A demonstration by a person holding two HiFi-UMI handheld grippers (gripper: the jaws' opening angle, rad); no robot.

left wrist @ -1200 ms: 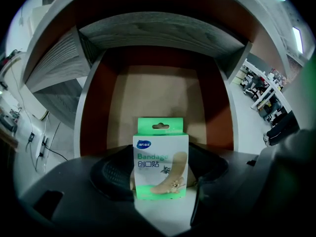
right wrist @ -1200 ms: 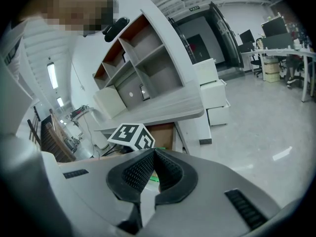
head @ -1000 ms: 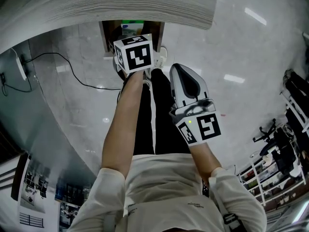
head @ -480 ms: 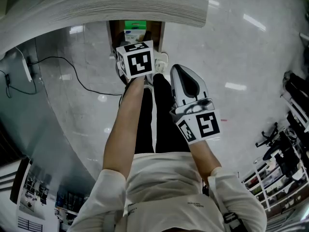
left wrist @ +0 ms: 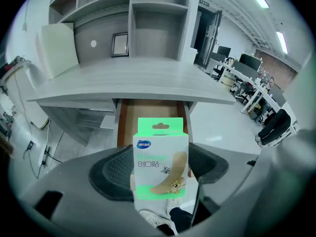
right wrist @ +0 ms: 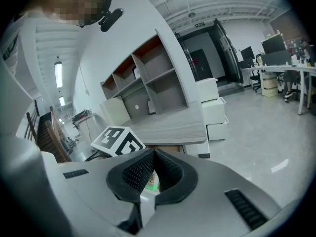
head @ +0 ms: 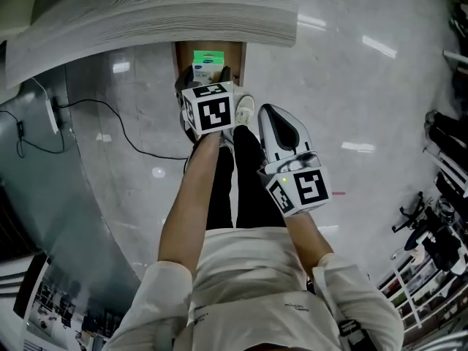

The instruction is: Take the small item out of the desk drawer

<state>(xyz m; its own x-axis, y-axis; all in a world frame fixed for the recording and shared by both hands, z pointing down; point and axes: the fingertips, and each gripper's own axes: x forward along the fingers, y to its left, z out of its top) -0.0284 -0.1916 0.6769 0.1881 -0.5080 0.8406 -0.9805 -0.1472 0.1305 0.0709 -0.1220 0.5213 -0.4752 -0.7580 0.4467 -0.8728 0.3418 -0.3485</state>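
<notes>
A small green-and-white box of plasters [left wrist: 160, 162] stands upright between the pads of my left gripper [left wrist: 160, 168], which is shut on it. In the head view the box [head: 205, 59] shows just beyond the left gripper [head: 205, 77], over the open wooden drawer [head: 221, 50] under the grey desk [head: 161, 13]. In the left gripper view the drawer [left wrist: 153, 110] lies open below and behind the box. My right gripper [head: 268, 110] hangs beside the left one, nothing in it. Its pads [right wrist: 136, 172] meet at the tips, so the right gripper [right wrist: 154, 154] is shut.
A black cable [head: 110, 115] and a white power strip [head: 51, 112] lie on the glossy floor at the left. The person's legs and a shoe [head: 245, 110] are under the grippers. Shelving [left wrist: 158, 23] rises on the desk; white pedestal cabinets [right wrist: 215, 112] stand beside it.
Both grippers have risen, the left one still with the box in it. More of the open drawer shows beyond the box than before.
</notes>
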